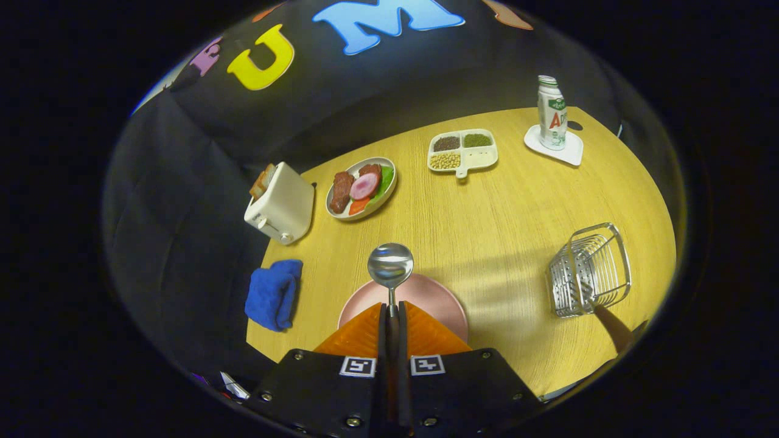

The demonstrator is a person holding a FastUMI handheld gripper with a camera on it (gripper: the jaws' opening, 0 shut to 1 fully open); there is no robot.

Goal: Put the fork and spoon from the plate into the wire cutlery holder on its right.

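My gripper [392,316] had both fingers clenched on the thin handle of one spoon [390,267], its polished metal bowl standing up just ahead of the fingertips and lifted above the round pink plate [441,298] directly beneath. I could make out no fork on the bare parts of that plate, much of which lay hidden behind the fingers. To the right, well apart from the plate, stood one wire cutlery holder [589,271], a boxy basket of thin steel rods with a perforated panel on its near side; a person's finger [611,325] touched its lower corner. Nothing lay on the pale wood-grain table [505,231] between plate and holder. Left of the plate I saw one crumpled blue cloth [274,293], soft and folded over. Beyond it sat one white toaster [281,204] with bread in its slot, beside one oval dish of food [361,187]. Farther back rested one white four-compartment tray [463,150] of beans and grains, and one plastic bottle [552,113] upright on a white coaster [572,152].
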